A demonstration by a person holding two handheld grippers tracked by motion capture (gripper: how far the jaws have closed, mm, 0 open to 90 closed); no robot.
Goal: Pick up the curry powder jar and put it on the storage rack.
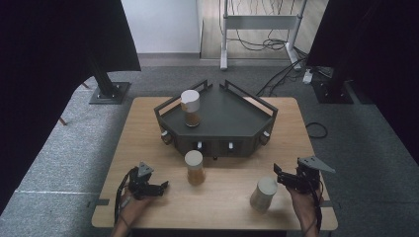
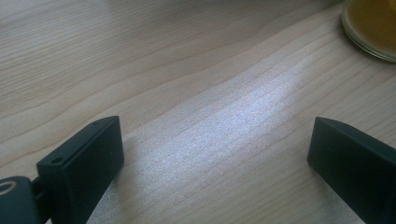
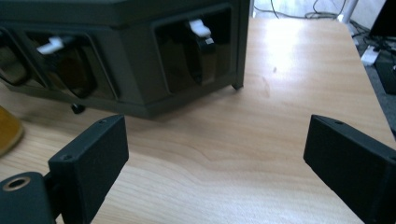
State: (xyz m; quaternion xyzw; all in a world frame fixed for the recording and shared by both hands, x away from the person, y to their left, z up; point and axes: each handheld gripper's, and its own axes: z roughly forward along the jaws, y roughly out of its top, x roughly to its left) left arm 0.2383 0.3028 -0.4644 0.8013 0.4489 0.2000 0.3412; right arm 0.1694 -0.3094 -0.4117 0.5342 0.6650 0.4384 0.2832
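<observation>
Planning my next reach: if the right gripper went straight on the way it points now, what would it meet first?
Probably the dark tray stand. The right gripper is open, nothing between its fingers, with bare table ahead up to the stand's front corner. Depth is hard to judge.

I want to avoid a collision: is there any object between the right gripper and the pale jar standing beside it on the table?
Nothing visible. The right gripper stands open just right of the pale jar, with bare table around them. The amber jar is off to the left.
</observation>
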